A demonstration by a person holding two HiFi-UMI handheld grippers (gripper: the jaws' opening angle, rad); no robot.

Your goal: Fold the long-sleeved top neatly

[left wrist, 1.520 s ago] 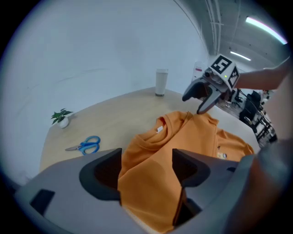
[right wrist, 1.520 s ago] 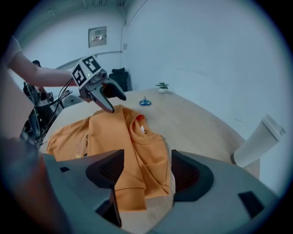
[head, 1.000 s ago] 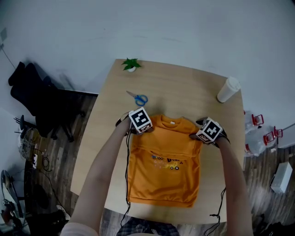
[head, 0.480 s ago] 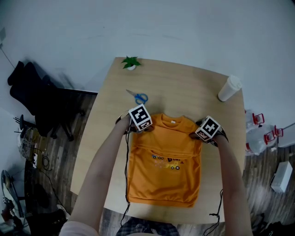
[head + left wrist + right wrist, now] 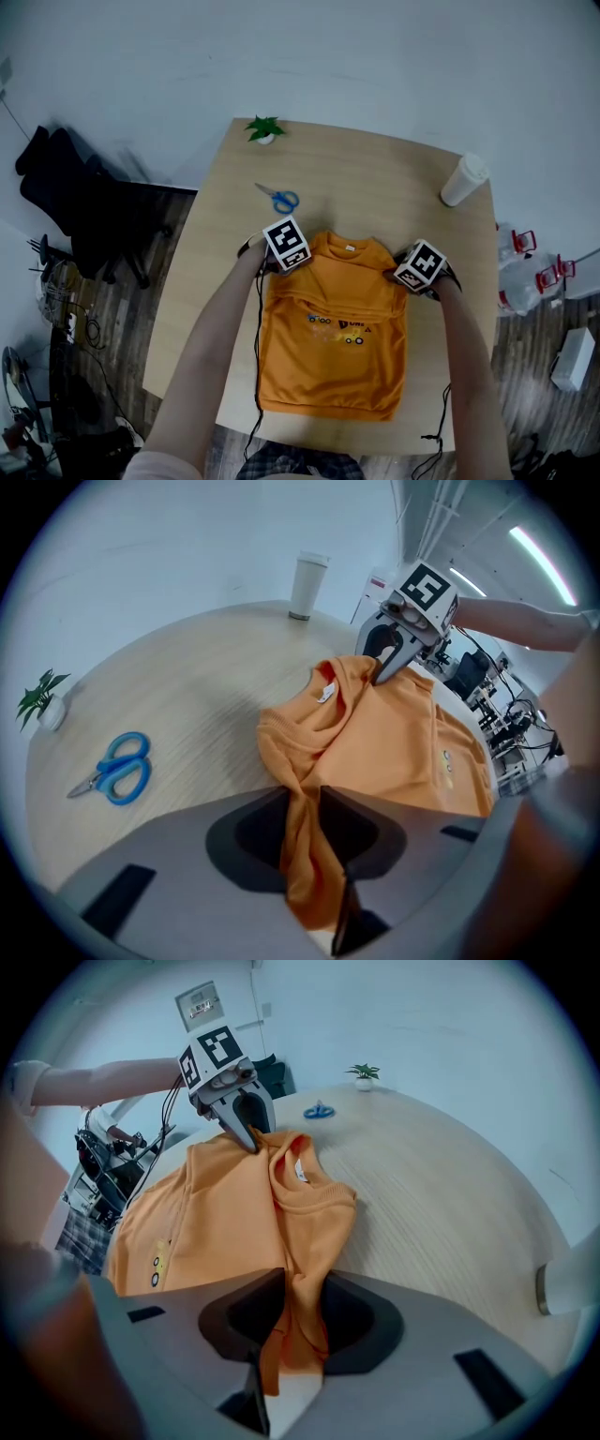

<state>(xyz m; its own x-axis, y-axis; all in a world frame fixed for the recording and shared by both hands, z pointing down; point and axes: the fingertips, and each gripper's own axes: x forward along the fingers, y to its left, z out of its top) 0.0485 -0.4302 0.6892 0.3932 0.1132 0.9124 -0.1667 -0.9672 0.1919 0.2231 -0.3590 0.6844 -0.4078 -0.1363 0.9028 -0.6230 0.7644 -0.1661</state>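
An orange long-sleeved top [image 5: 333, 347] lies flat on the wooden table [image 5: 375, 178], collar away from me, sleeves tucked out of sight. My left gripper [image 5: 292, 267] is at its left shoulder and my right gripper [image 5: 401, 279] at its right shoulder. Both pairs of jaws have just been closing. In the left gripper view the left gripper [image 5: 302, 803] pinches a bunched ridge of orange cloth [image 5: 394, 742]. The right gripper [image 5: 302, 1288] likewise pinches the top [image 5: 225, 1213] in its own view. Each gripper view shows the other gripper [image 5: 382, 667] [image 5: 246, 1138] biting the opposite shoulder.
Blue scissors [image 5: 279, 198] lie just beyond the collar on the left. A small potted plant [image 5: 265, 129] stands at the far edge, a white paper cup [image 5: 464, 180] at the far right corner. A black chair [image 5: 75, 197] stands left of the table.
Both grippers have shut on the top's shoulders. The cloth there is now gathered and slightly raised, with a crease across the chest. The hands have barely shifted.
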